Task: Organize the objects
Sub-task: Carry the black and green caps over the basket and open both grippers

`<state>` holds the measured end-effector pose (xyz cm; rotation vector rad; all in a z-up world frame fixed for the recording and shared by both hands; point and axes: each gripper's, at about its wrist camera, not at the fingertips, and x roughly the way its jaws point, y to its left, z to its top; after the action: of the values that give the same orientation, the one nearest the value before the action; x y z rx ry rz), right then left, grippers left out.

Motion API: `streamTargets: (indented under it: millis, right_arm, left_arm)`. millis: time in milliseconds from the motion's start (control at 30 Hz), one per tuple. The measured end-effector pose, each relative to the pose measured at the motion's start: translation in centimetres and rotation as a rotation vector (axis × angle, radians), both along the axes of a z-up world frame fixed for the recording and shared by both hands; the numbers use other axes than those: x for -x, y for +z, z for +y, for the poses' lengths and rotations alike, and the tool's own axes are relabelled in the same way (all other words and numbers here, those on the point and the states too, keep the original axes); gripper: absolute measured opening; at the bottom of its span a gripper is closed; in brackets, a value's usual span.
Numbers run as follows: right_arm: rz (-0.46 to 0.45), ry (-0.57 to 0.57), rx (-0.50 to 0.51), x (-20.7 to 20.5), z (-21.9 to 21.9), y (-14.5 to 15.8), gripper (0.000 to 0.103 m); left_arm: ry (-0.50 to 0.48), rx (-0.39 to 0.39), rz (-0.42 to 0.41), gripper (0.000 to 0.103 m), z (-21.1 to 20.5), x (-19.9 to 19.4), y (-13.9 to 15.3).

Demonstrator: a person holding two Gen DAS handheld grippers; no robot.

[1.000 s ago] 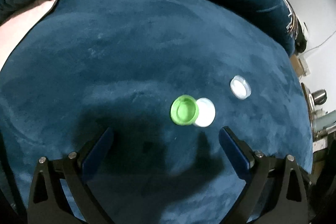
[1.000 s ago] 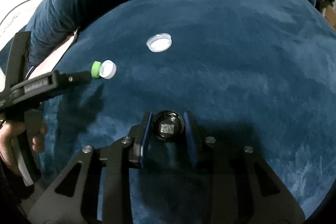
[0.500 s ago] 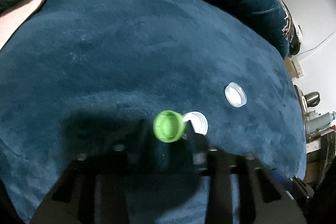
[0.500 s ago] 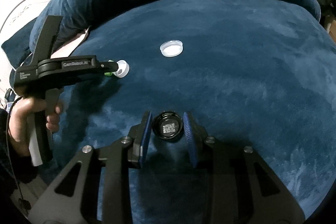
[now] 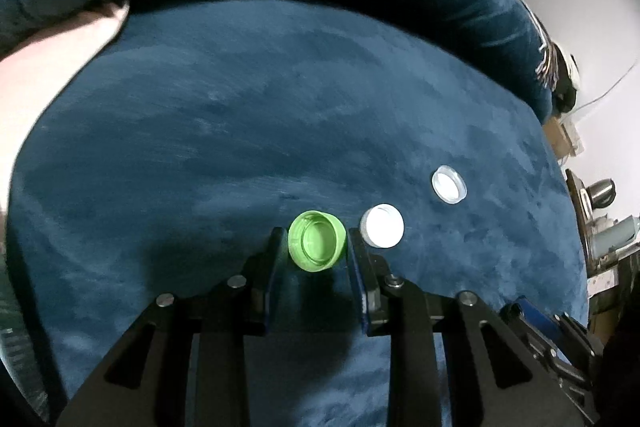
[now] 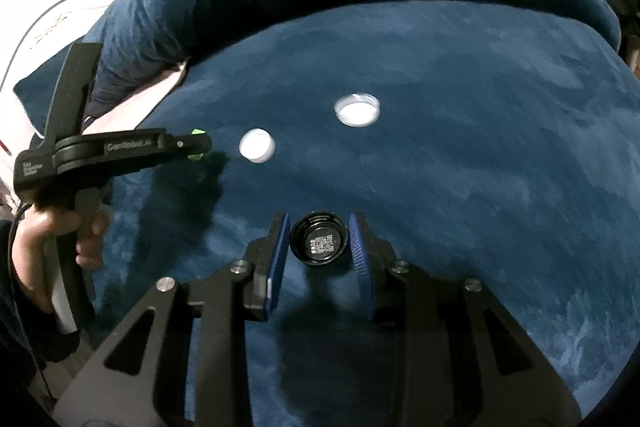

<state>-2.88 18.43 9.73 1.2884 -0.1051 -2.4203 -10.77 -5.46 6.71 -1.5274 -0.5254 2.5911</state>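
Blue cushion (image 5: 280,107); green cap (image 5: 317,241) between fingers (image 5: 274,259)

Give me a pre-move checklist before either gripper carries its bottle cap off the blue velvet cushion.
1. Left gripper shut on the green plastic bottle cap: ok.
2. Right gripper shut on the black plastic cap with the printed code inside: ok.
3. Green cap apart from the solid white plastic cap beside it: ok, a gap shows.
4. Clear shallow plastic lid out of both grippers' way: ok.
5. Green cap lifted off the blue velvet cushion: ok, it hangs above its shadow in the right wrist view.
6. Drop-off place in sight: cannot tell.
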Motion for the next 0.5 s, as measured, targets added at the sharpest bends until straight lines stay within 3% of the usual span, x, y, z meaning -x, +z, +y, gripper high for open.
streamTargets:
  millis: [267,500]
  right_arm:
    - [0.044,0.095,0.023,-0.3,-5.0,2.0,0.032]
    - [0.087,0.243,0.050,-1.3,-12.2,4.2,0.032]
  left_arm:
    - [0.055,0.074,0.090,0.030,-5.2,-4.3,4.6]
    - [0.200,0.082,0.144,0.030,-13.2,-10.2,7.8]
